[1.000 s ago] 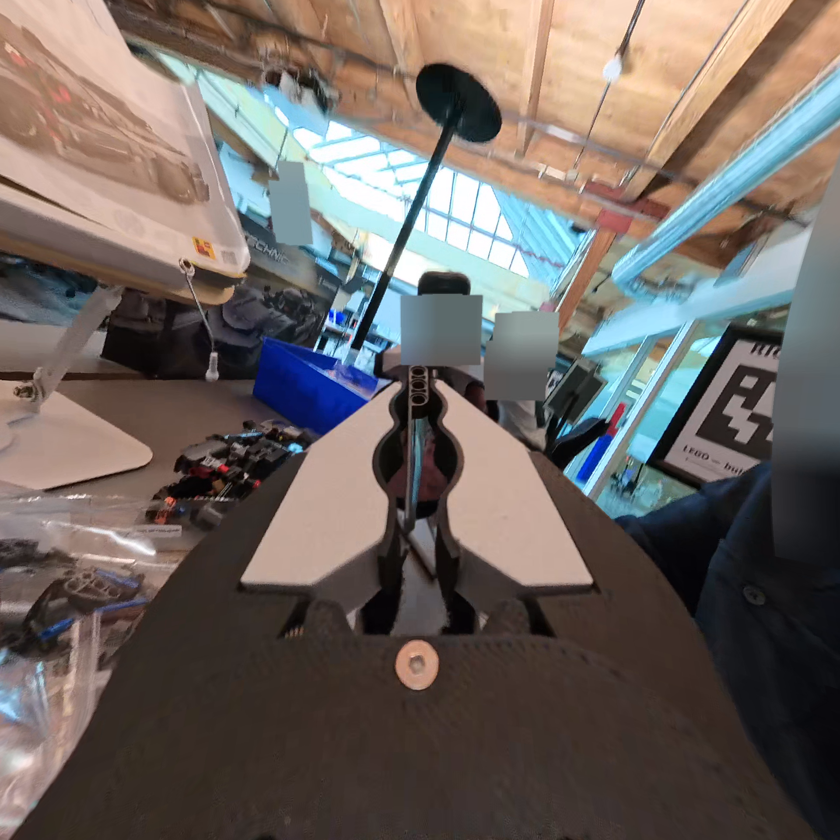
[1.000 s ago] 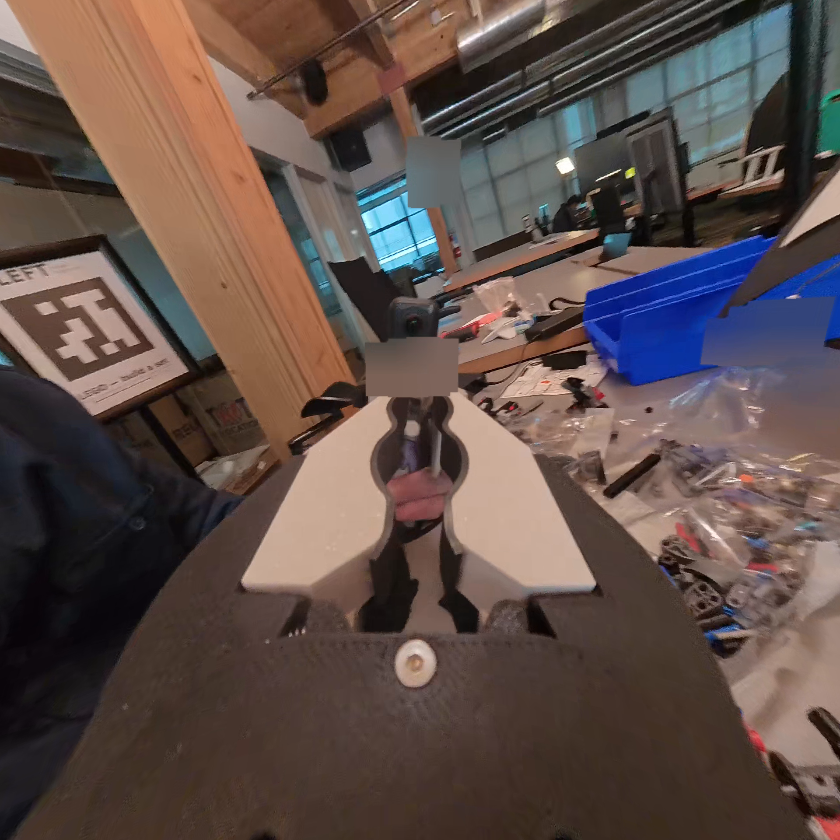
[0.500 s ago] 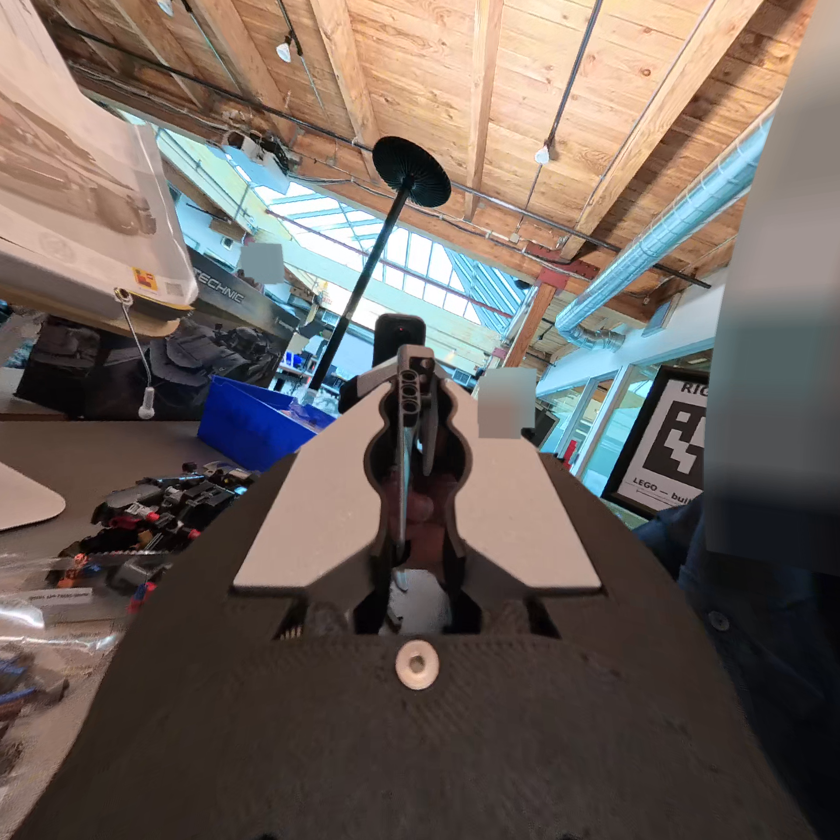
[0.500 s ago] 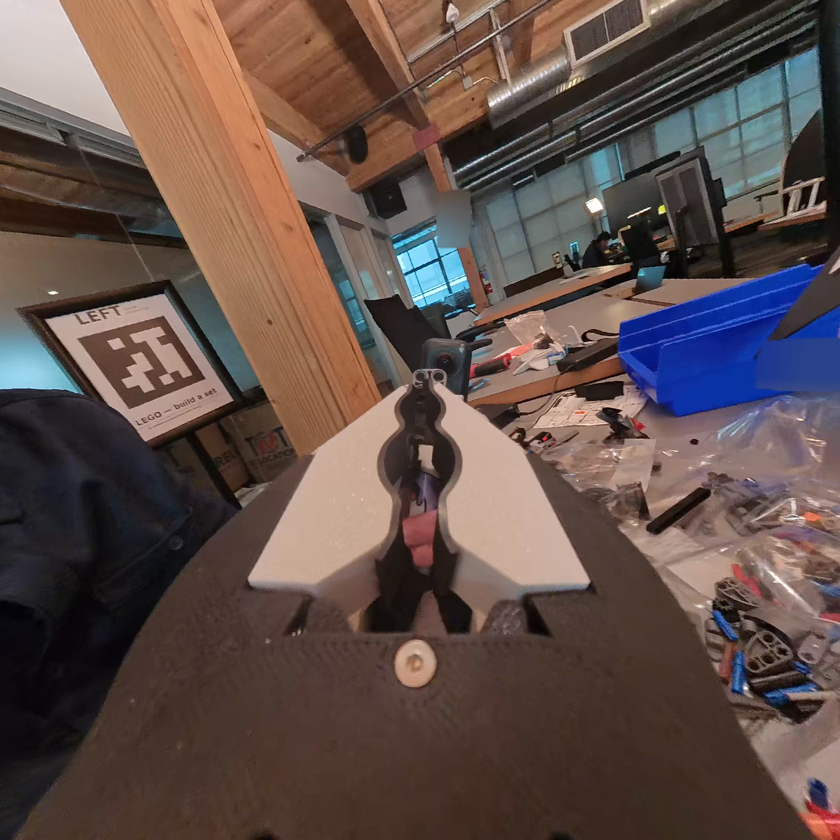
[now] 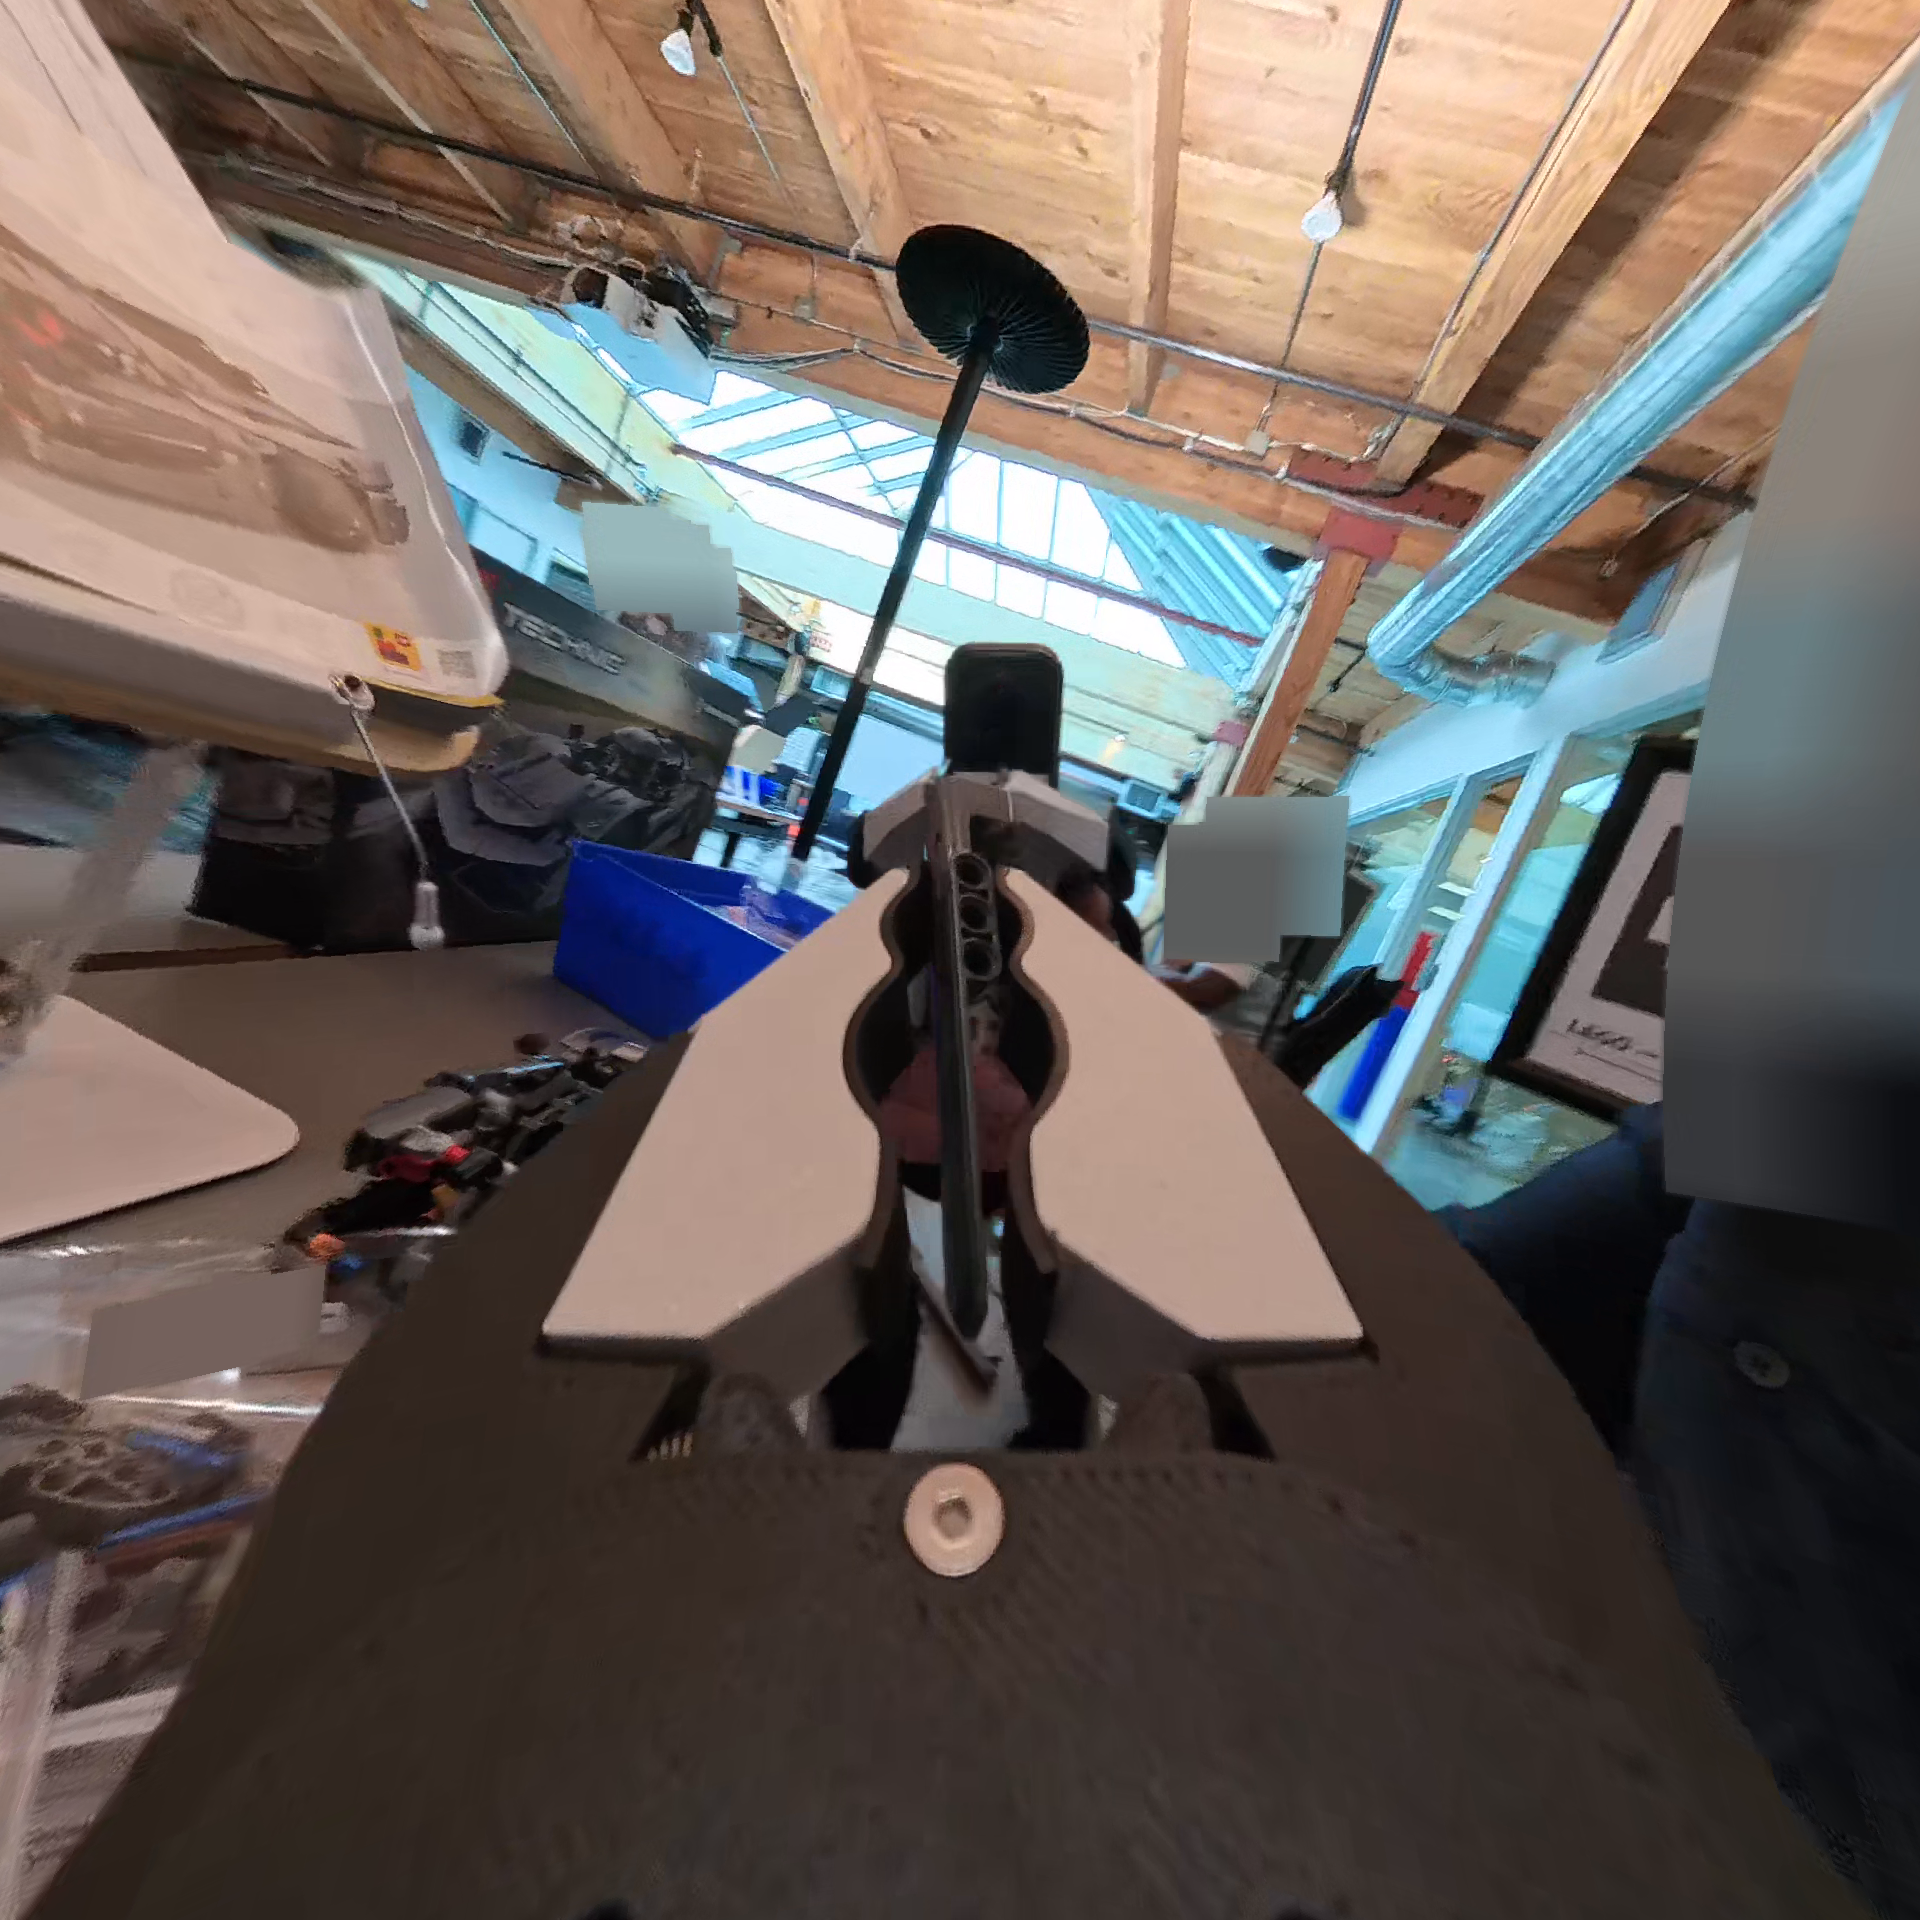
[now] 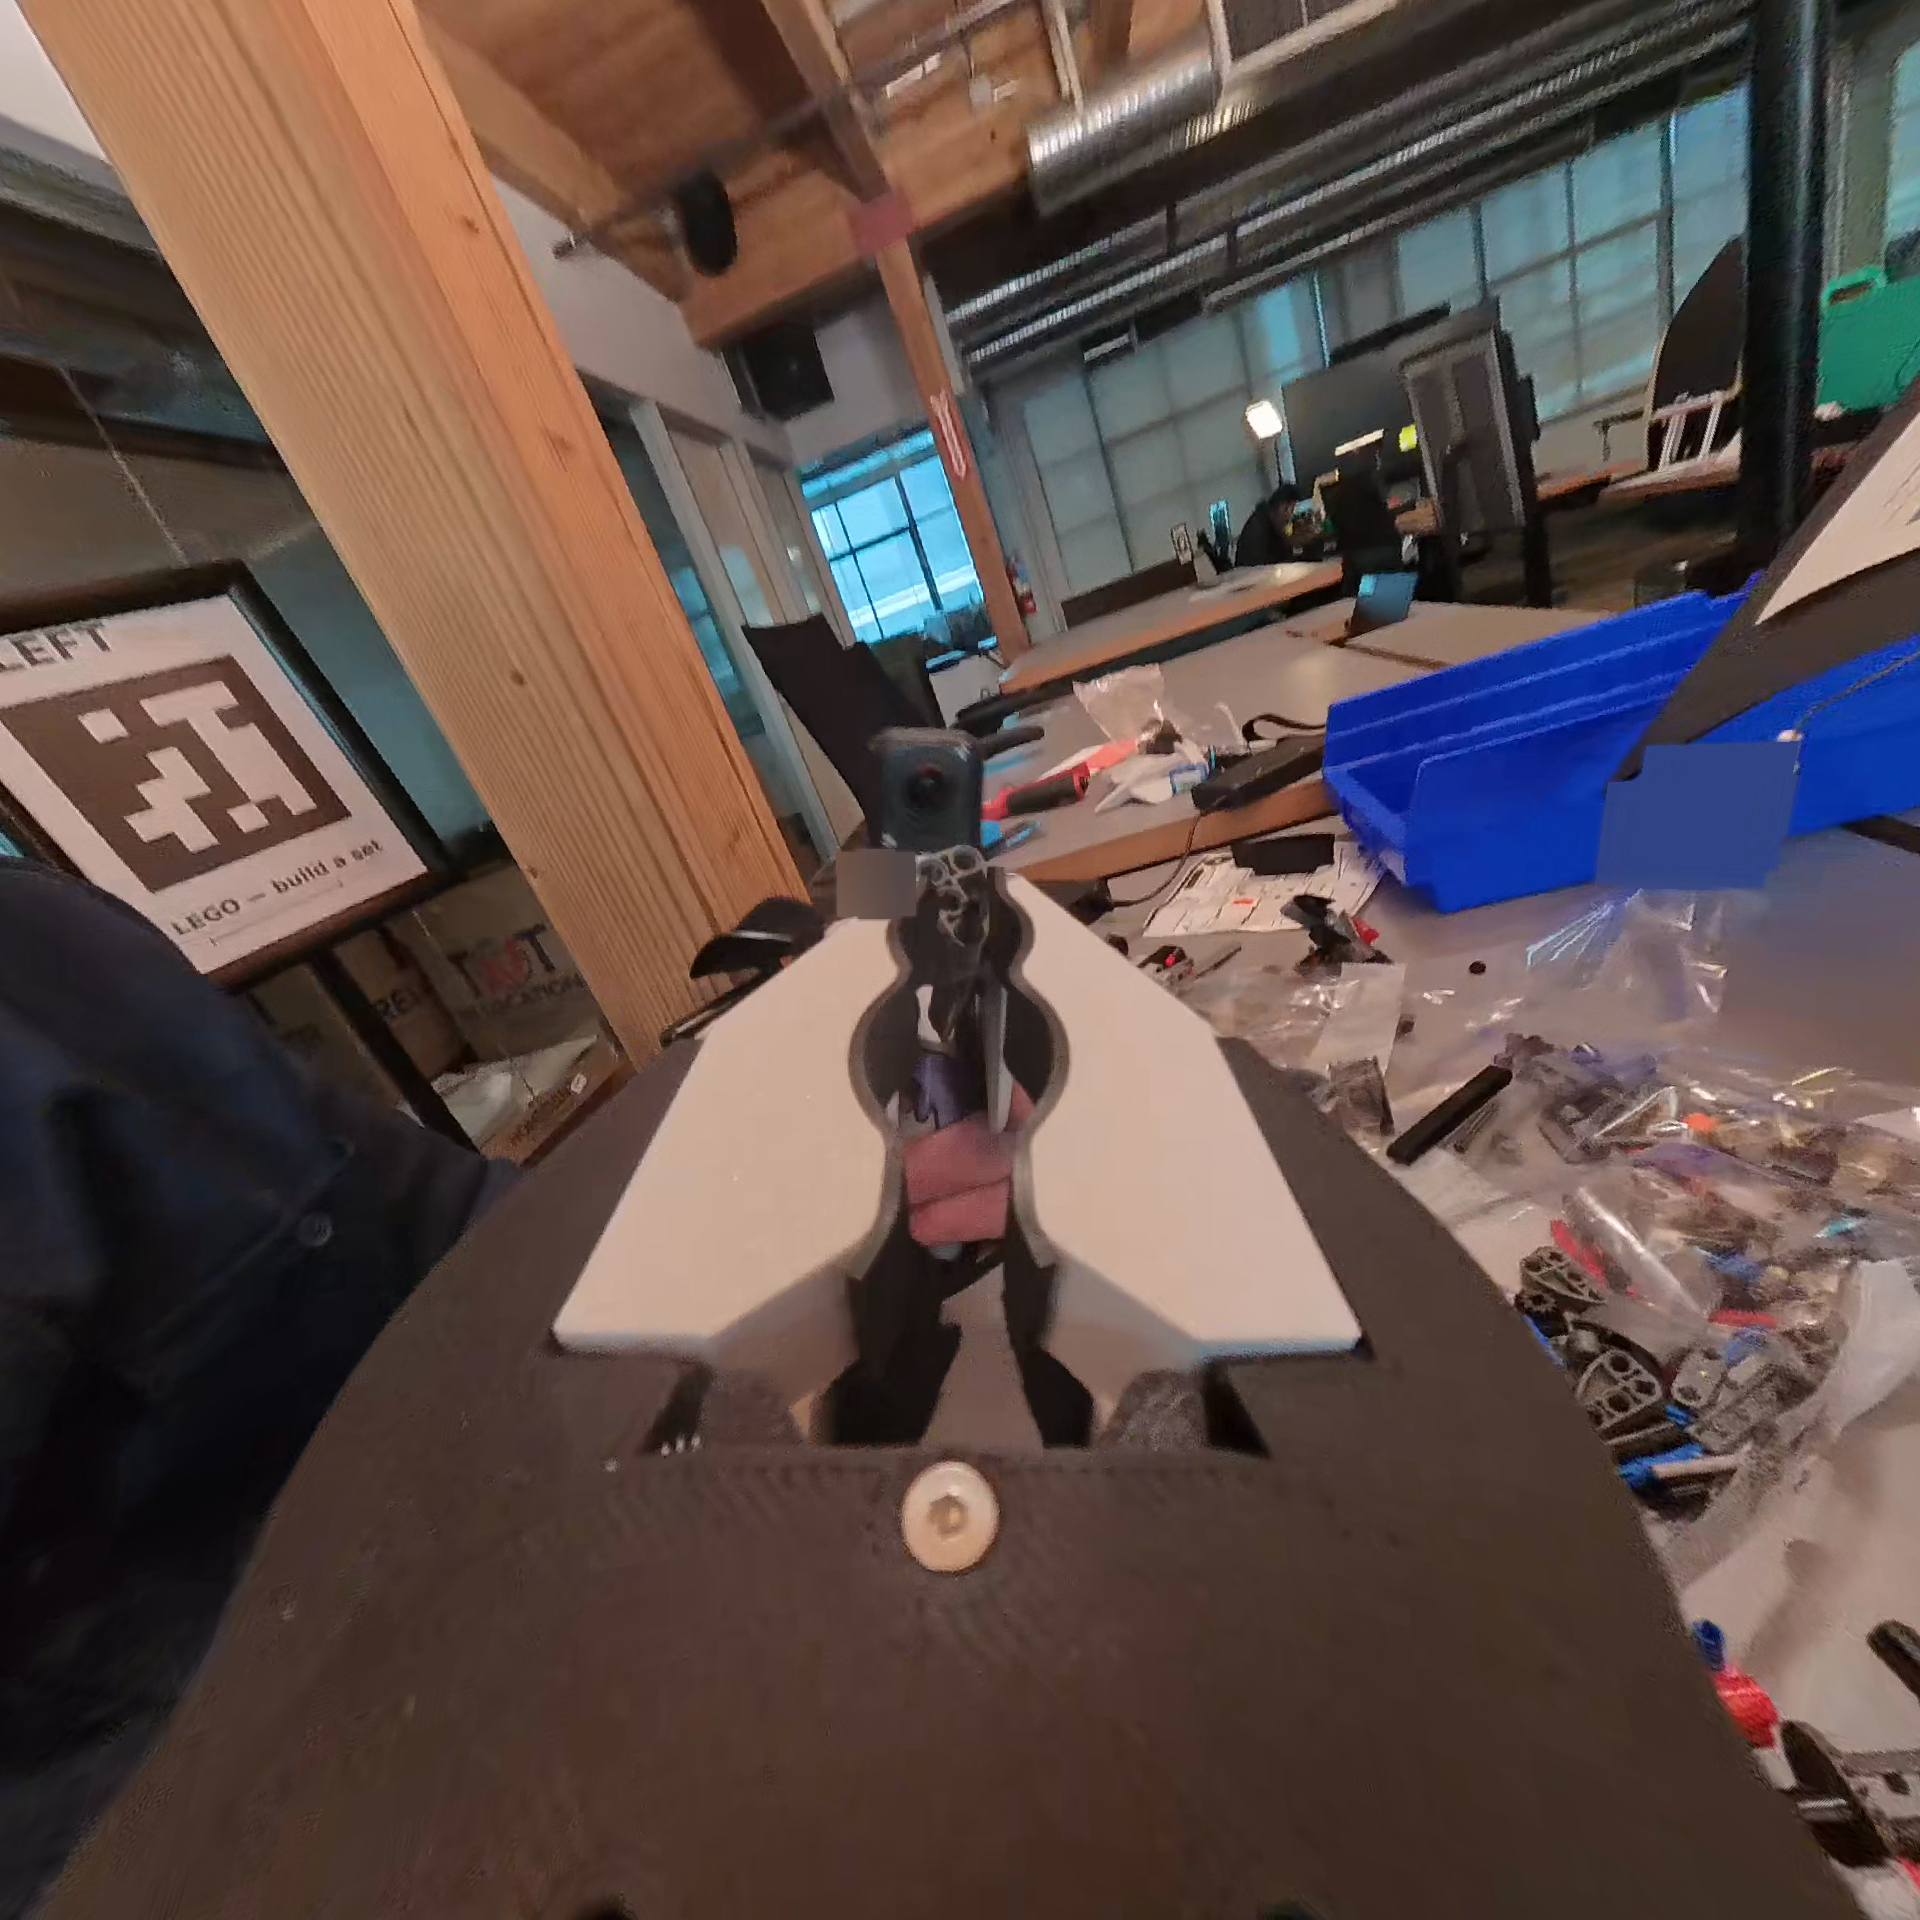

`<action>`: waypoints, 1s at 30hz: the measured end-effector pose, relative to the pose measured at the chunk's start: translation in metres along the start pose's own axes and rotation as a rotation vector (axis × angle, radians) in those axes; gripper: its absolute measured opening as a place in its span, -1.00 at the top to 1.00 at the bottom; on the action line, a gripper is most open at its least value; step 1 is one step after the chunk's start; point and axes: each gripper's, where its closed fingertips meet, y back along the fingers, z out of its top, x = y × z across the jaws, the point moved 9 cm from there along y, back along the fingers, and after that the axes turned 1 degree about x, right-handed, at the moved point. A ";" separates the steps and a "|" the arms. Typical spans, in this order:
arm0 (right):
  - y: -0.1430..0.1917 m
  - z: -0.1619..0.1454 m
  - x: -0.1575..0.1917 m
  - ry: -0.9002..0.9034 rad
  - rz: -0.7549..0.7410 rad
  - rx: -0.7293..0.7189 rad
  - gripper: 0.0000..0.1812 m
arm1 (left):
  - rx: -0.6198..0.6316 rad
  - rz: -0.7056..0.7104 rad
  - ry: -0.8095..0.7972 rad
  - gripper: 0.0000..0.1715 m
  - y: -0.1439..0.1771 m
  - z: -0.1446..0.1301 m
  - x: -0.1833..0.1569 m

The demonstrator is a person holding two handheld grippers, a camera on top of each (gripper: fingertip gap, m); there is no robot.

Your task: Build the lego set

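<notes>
My left gripper [image 5: 961,883] is shut on a dark grey lego beam [image 5: 975,935] with round holes, held on edge and raised above the table. My right gripper [image 5: 977,821] faces it tip to tip, its fingers closed around the beam's far end. In the right wrist view my right gripper [image 6: 956,888] is shut on a small grey lego piece [image 6: 951,868] with holes. The beam's thin edge [image 6: 995,1039] runs back between its fingers. A hand [image 6: 956,1184] shows behind them.
A blue bin [image 5: 665,956] [image 6: 1507,769] stands at the back of the grey table [image 5: 312,1018]. Clear bags of lego parts [image 6: 1714,1195] and a partly built dark model [image 5: 468,1122] lie on it. An instruction booklet [image 5: 208,499] sits on a white stand at left. A wooden pillar [image 6: 436,499] rises behind. Less than 4 cm separates the two grippers' tips.
Both grippers stayed shut and drew closer tip to tip. The right gripper's fingers now show large at the beam's far end. Both views tilted slightly.
</notes>
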 end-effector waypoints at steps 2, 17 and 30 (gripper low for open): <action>-0.003 -0.003 -0.002 -0.042 0.018 -0.014 0.89 | -0.005 0.012 -0.065 0.90 -0.001 0.001 -0.005; -0.010 -0.003 0.008 -0.087 0.062 -0.122 0.99 | -0.097 -0.032 -0.005 0.91 -0.002 0.001 -0.010; 0.012 0.000 -0.013 -0.007 -0.159 0.120 0.99 | -0.017 0.165 -0.090 0.91 0.020 0.009 0.001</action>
